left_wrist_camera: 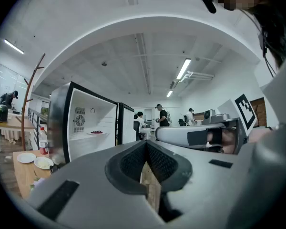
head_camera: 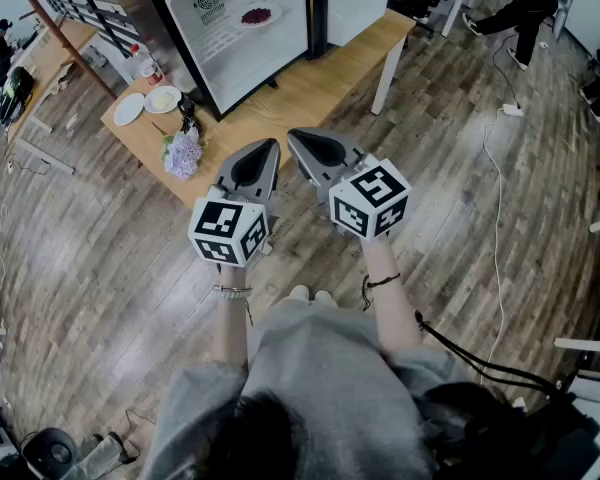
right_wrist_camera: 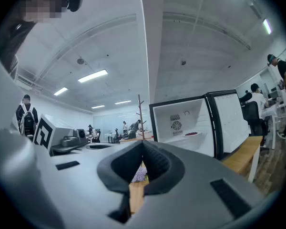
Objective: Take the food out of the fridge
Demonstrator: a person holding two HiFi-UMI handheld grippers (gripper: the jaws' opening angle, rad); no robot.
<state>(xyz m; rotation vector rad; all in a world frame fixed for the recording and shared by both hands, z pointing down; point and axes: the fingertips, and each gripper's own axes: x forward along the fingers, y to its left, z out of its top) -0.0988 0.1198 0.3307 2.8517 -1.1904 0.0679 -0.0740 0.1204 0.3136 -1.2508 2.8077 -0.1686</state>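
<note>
Head view. A small black-framed fridge with a white inside stands open on a long pale wooden table. On its shelf lies a round white plate of dark red food, flat, so there is no long axis to line up with. The left gripper and right gripper are held side by side over the floor, short of the table edge and well apart from the plate. The plate lies straight ahead and a little left. The left gripper looks marginally nearer, by judgement only. Two empty white plates and a bunch of lilac flowers sit at the table's left end.

Left gripper view. The jaws are pressed together with nothing between them. The plate of dark red food shows left of the tips.

Right gripper view. These jaws are also closed on nothing. The plate of dark red food shows right of the tips.

Both grippers would need opening before any grasp.
</note>
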